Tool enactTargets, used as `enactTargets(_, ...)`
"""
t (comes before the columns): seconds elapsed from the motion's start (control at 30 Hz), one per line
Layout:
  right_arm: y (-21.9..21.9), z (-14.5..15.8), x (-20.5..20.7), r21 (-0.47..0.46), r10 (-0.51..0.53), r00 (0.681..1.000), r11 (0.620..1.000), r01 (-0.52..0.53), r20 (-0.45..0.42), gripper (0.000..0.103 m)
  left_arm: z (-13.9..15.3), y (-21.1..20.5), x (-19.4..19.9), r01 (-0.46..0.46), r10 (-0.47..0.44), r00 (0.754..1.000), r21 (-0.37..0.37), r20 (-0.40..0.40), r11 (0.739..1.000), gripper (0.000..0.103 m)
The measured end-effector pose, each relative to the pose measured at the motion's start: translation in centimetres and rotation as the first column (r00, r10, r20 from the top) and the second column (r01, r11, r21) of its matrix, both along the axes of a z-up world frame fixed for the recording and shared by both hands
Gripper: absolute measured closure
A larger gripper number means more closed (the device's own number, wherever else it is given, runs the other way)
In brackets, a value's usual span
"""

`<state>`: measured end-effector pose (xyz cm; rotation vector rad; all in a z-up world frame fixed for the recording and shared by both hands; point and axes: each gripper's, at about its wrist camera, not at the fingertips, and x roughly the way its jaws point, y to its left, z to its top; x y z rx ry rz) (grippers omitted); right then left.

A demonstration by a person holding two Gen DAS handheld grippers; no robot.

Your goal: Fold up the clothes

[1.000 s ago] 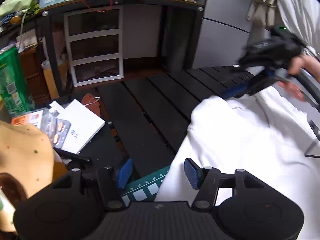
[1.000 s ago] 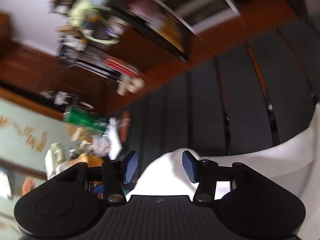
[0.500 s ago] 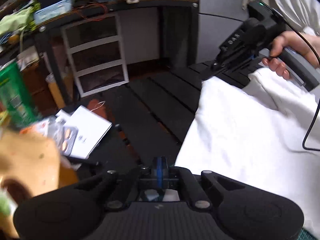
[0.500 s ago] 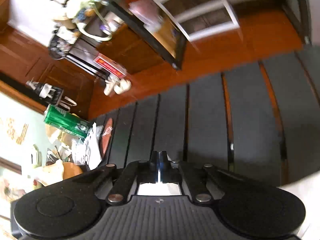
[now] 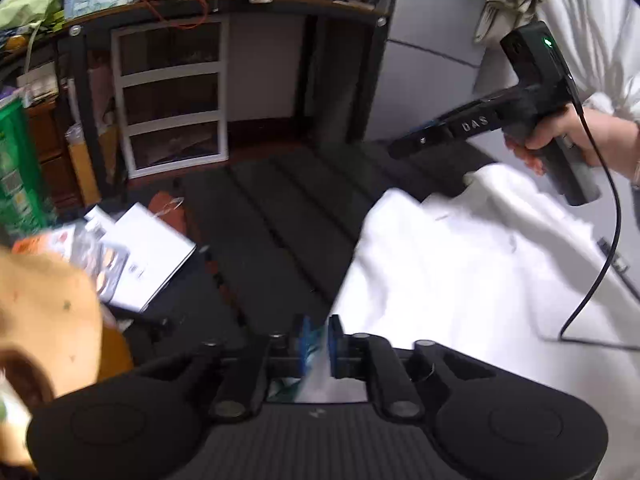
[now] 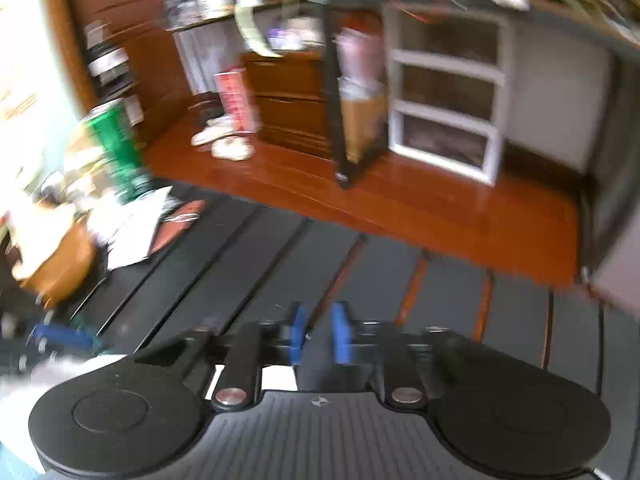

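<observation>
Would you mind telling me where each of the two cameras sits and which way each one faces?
Left wrist: sits on the left gripper, looks across the black slatted table at the white garment; the right gripper and hand show.
Right wrist: sits on the right gripper, looks over the table toward the wooden floor.
Shared: table, white drawer unit.

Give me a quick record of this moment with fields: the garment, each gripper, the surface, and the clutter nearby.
garment: white garment, spread rumpled over the right part of the table
surface: dark slatted table
left gripper: at the garment's near edge, blue pads slightly apart, white cloth beneath them; a pinch cannot be confirmed
right gripper: lifted above the slats, small gap between pads, nothing between them
right hand: grips the handle above the garment's far edge
clutter: white booklet and green carton at the table's left end
</observation>
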<state>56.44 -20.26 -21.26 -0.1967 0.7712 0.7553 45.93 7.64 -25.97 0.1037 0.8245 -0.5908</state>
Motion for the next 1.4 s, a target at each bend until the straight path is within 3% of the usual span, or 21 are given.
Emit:
enactTargets(0.27,1.9,-0.4,0.5,-0.101,0.121,0.992,0.988,-0.118,0.031,0.074,-1.5,-4.1,2.6,0.134,-0.138,0.99,0.115,0.023,0.984,0.083)
enactTargets(0.43,3.2,-1.1,1.0,-0.165,0.175,0.984,0.972,-0.167,0.032,0.072,-2.3,-4.4,3.1,0.165,-0.169,0.985,0.117,0.025,0.979,0.079)
enactTargets(0.5,3.6,-1.3,1.2,-0.191,0.196,0.98,0.964,-0.187,0.031,0.071,-2.5,-4.2,3.2,0.169,-0.171,0.985,0.094,0.012,0.981,0.082)
enactTargets(0.57,4.1,-1.6,1.4,-0.216,0.217,0.976,0.954,-0.206,0.03,0.07,-2.7,-4.0,3.1,0.189,-0.19,0.982,0.063,-0.003,0.98,0.099)
enactTargets(0.6,4.4,-1.7,1.5,-0.229,0.228,0.973,0.949,-0.216,0.029,0.07,-2.8,-4.0,3.1,0.196,-0.196,0.981,0.054,-0.008,0.979,0.101)
enactTargets(0.63,4.6,-1.8,1.6,-0.241,0.238,0.971,0.944,-0.225,0.028,0.072,-2.7,-4.2,2.9,0.188,-0.188,0.982,0.063,-0.005,0.98,0.101)
enactTargets(0.67,4.9,-1.9,1.7,-0.254,0.249,0.968,0.938,-0.234,0.027,0.096,-2.7,-4.2,2.7,0.174,-0.174,0.985,0.075,0.002,0.982,0.102)
enactTargets(0.7,5.1,-2.1,1.8,-0.266,0.259,0.965,0.933,-0.243,0.026,0.099,-2.4,-4.2,2.4,0.148,-0.15,0.988,0.097,0.022,0.984,0.103)
enactTargets(0.87,6.3,-2.7,2.3,-0.328,0.311,0.95,0.9,-0.288,0.017,0.1,-1.2,-3.0,1.3,-0.001,-0.016,0.994,0.159,0.11,0.987,0.103)
enactTargets(0.97,7.0,-3.1,2.6,-0.364,0.341,0.94,0.877,-0.314,0.011,0.099,-1.6,-2.4,1.9,-0.055,0.045,0.997,0.166,0.066,0.985,0.103)
enactTargets(1.07,7.5,-3.5,1.9,-0.388,0.359,0.933,0.861,-0.33,0.004,0.08,-2.1,-2.8,2.5,-0.067,0.066,0.998,0.183,0.013,0.981,0.094)
enactTargets(1.1,6.6,-3.5,-0.7,-0.355,0.329,0.944,0.884,-0.305,0.01,0.075,-1.9,-2.6,2.6,-0.079,0.079,0.997,0.177,0.008,0.981,0.091)
enactTargets(1.17,3.4,-0.9,-0.2,-0.253,0.253,0.966,0.939,-0.233,0.049,0.052,-1.3,-1.9,2.7,-0.125,0.125,0.992,0.139,0.009,0.982,0.082)
enactTargets(1.3,-5.7,4.0,0.2,-0.081,0.037,0.996,0.996,-0.03,0.083,0.042,0.9,-1.6,2.6,-0.153,0.149,0.988,0.118,0.036,0.981,0.076)
enactTargets(1.33,-7.6,4.3,0.0,-0.096,0.009,0.998,0.995,-0.002,0.066,0.041,1.5,-1.8,2.6,-0.142,0.138,0.989,0.112,0.047,0.983,0.075)
enactTargets(1.4,-10.0,3.8,-1.2,-0.248,0.034,0.998,0.968,-0.018,0.06,0.041,2.3,-2.7,2.7,-0.119,0.111,0.991,0.12,0.077,0.986,0.067)
